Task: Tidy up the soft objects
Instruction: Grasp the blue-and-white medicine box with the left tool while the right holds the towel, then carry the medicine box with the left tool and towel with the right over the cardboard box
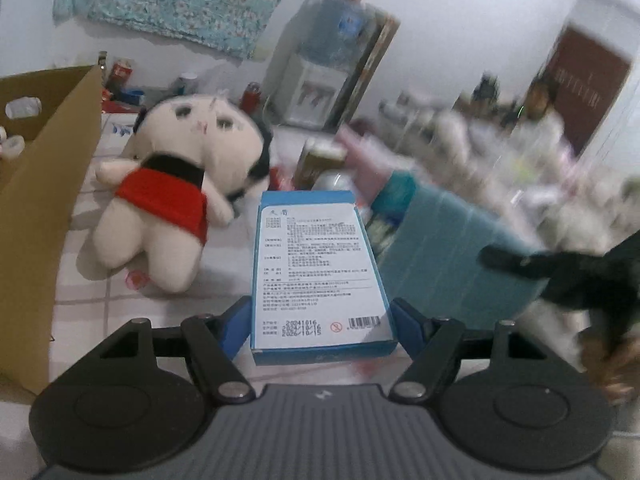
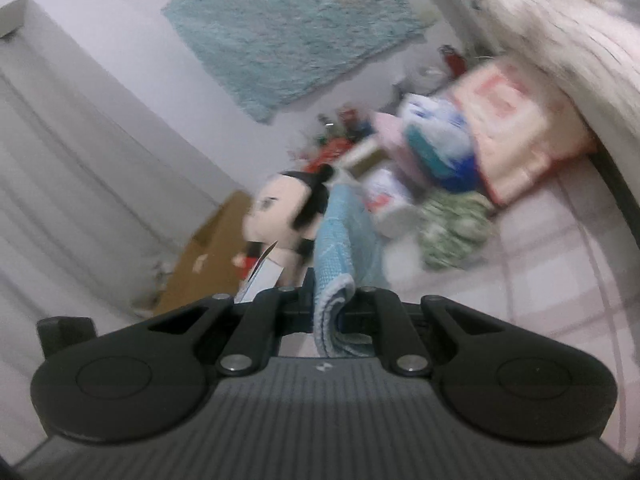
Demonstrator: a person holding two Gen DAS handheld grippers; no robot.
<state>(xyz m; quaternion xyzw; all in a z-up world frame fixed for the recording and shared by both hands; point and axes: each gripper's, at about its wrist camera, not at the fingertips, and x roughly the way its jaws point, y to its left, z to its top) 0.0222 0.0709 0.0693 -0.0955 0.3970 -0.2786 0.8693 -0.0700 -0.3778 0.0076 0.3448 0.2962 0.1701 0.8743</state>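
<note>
My left gripper (image 1: 322, 312) is shut on a blue carton with a white printed label (image 1: 316, 264), its blue fingers pressing both long sides. Beyond it a plush doll in a red dress (image 1: 176, 184) lies on the tiled floor, untouched. My right gripper (image 2: 332, 292) is shut on a light blue towel (image 2: 340, 240), which hangs folded between its jaws. In the left wrist view that towel (image 1: 448, 256) hangs right of the carton, a blurred dark shape at its right edge. The doll (image 2: 280, 208) shows behind the towel.
An open cardboard box (image 1: 48, 208) stands left of the doll. A heap of packets, a green patterned cloth (image 2: 456, 232) and a pink cushion (image 2: 520, 128) lies at the right. A water dispenser (image 1: 320, 80) stands by the far wall.
</note>
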